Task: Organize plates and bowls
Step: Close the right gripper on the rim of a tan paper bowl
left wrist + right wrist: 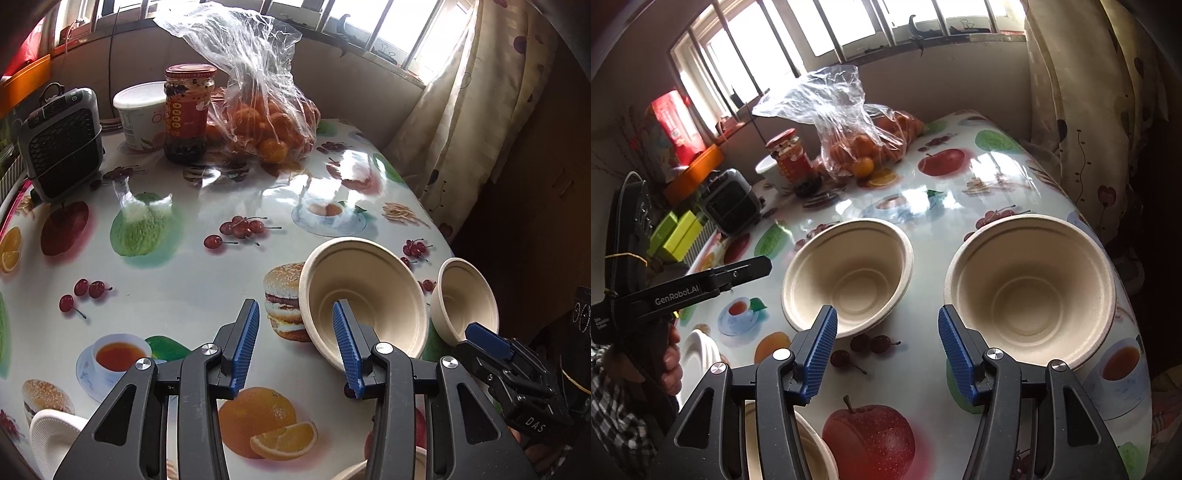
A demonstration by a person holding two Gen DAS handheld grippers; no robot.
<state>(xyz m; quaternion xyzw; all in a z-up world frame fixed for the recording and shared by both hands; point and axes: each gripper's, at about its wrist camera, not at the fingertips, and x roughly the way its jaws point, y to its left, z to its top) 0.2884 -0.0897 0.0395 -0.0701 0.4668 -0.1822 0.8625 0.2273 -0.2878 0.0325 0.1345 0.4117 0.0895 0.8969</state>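
Both grippers hover with jaws spread wide and nothing between them: the left gripper (295, 347) just beside the middle bowl (364, 295), the right gripper (886, 354) between that bowl (849, 273) and the bowl by the table's right edge (1030, 291). Bare tablecloth (184, 280) lies open to the left. A third bowl (812, 454) and a white plate (48, 439) are cut off behind the gripper frames.

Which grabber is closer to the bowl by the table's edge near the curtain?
The right gripper. That bowl sits just beyond its open right finger. The left gripper is farther off, with the other bowl between it and that one.
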